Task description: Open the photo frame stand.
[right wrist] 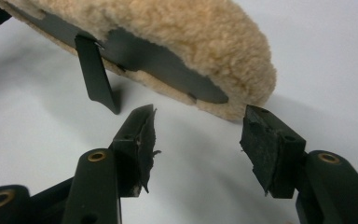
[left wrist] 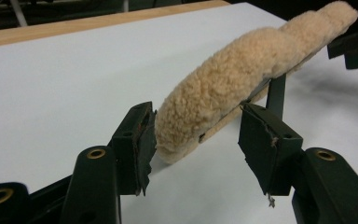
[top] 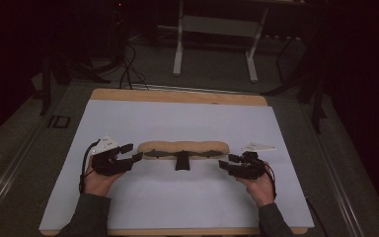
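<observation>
A long tan fleece pad (top: 182,147) on a black backing lies across the middle of the white sheet, and a black tab (top: 181,163) sticks out from its underside. My left gripper (top: 132,152) is at the pad's left end. That fleece end (left wrist: 191,121) reaches in between its spread jaws. One pad (left wrist: 137,140) brushes the fleece, and the other stands at the backing's edge without squeezing. At the pad's right end (right wrist: 242,70) my right gripper (top: 228,161) is open, its fingertips just short of the fleece and nothing between them.
The white sheet (top: 177,197) covers a wooden tabletop (top: 177,95), whose edge shows at the far side. Beyond the table are a white metal frame (top: 217,29) and cables on the dark floor. The person's forearms come in from the bottom.
</observation>
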`<state>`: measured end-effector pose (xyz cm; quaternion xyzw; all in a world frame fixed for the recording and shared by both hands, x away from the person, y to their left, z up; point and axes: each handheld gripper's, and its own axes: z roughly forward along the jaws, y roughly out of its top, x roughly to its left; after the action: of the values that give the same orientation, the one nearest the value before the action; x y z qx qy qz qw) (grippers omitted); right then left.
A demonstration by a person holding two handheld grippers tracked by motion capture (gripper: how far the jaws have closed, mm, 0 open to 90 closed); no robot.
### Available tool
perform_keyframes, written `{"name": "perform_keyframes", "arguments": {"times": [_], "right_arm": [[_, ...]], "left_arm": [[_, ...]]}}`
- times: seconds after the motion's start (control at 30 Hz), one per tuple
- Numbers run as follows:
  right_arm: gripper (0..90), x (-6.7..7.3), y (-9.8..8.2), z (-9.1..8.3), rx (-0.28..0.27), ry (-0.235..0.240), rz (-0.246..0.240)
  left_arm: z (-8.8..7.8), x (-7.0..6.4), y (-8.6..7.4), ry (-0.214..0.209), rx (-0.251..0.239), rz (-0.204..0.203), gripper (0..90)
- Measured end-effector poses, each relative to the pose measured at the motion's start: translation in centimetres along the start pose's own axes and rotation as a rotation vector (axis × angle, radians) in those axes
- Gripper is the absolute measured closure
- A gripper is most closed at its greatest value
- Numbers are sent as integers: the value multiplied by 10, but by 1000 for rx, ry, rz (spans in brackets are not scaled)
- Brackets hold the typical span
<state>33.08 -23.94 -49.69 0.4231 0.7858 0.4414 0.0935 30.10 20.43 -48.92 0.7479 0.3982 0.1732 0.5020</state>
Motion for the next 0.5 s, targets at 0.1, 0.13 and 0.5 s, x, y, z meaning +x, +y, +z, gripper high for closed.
{"name": "perform_keyframes", "arguments": {"times": [0.1, 0.13, 0.5], "right_arm": [[450, 2, 0, 0, 2, 2, -5], [459, 4, 0, 0, -1, 3, -10], [488, 15, 0, 3, 5, 9, -32]], "left_arm": [[-3, 0, 2, -2, -13, 1, 485], [-4, 0, 4, 0, -22, 5, 495], [-3, 5, 13, 88, -55, 13, 593]]}}
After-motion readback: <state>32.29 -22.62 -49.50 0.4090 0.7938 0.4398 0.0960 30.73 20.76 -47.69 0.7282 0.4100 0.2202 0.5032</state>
